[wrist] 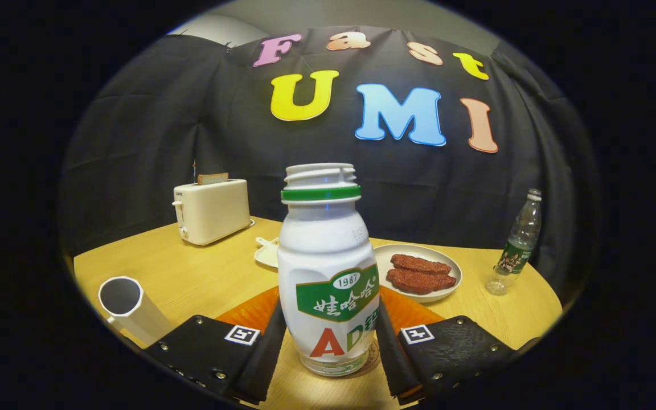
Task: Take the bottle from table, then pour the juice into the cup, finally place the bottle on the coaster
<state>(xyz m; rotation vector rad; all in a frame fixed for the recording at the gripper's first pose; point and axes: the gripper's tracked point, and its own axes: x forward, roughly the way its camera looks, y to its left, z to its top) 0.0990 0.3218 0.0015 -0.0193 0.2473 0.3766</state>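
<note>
fingers pinch bottle low on both sides | bottle upright, uncapped | cup near left | risk: top-heavy tilt spills juice onto worktop

My worktop is pale yellow wood grain with a rounded far edge, lit warm from above, a bright patch near me. Behind it hangs black cloth, creased and draped, as the booth wall; a strip of pale grey wall shows over its top edge. The cloth sags in folds at the right side.
</note>
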